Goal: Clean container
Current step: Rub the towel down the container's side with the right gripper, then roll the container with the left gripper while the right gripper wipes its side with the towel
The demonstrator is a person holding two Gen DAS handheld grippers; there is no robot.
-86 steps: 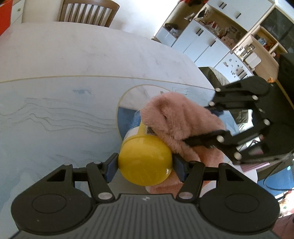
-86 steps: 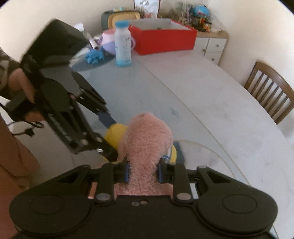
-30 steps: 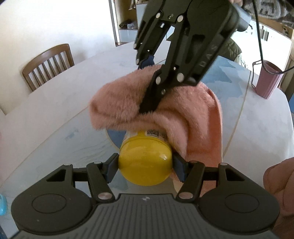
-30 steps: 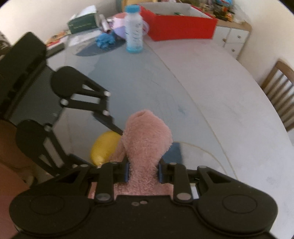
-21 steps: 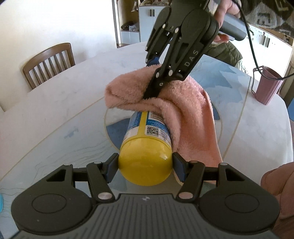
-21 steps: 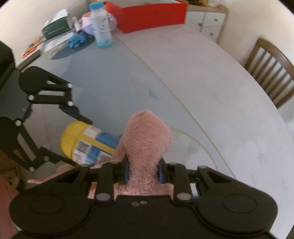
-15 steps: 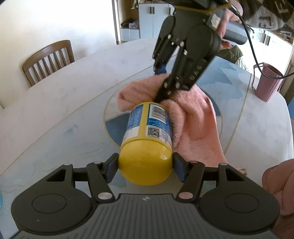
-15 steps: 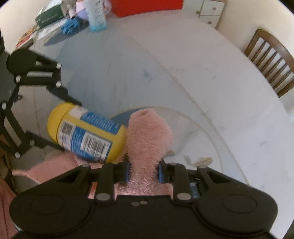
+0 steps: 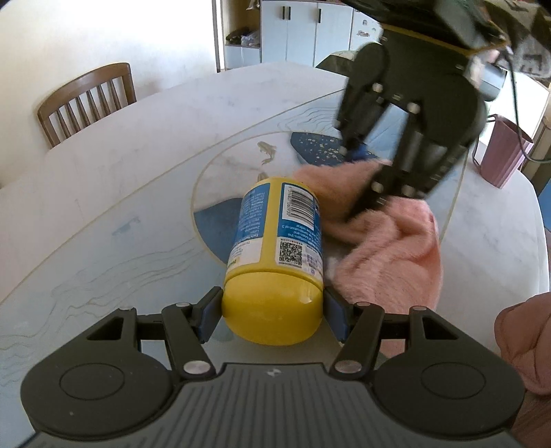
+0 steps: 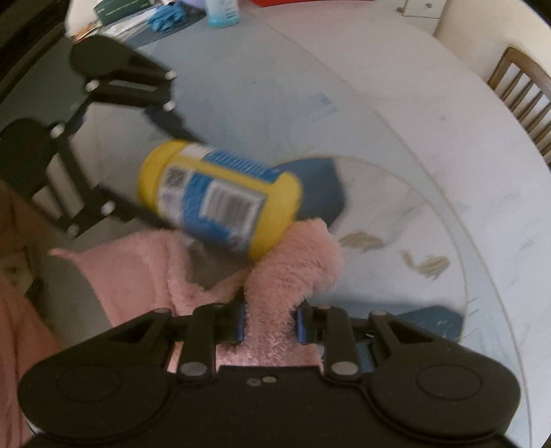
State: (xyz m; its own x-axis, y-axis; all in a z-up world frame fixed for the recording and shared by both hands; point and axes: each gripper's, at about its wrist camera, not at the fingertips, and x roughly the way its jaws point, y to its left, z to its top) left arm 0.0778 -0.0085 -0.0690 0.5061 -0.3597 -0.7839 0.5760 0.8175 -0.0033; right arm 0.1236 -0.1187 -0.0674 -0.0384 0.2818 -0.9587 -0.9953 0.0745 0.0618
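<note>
A yellow container point(image 9: 275, 255) with a blue and white label lies tilted, its yellow lid end clamped in my left gripper point(image 9: 272, 315), which is shut on it. The right wrist view shows the same container point(image 10: 220, 200) held by the left gripper's black fingers point(image 10: 151, 120), far end over the table. My right gripper point(image 10: 270, 320) is shut on a pink fluffy cloth point(image 10: 292, 262), whose bunched end touches the container's far end. From the left wrist view, the right gripper point(image 9: 358, 206) presses the cloth point(image 9: 389, 248) down on the table, to the right of the container.
A pale round table point(image 9: 137, 144) with a blue fish pattern lies under everything. A wooden chair point(image 9: 86, 100) stands at its far side. A pink cup point(image 9: 502, 151) sits at the right edge. A bottle point(image 10: 222, 12), blue gloves and a box stand at the back.
The cloth has slid off the top of the container and down its right side to the table. The right gripper has sunk with it. The container's label is now uncovered.
</note>
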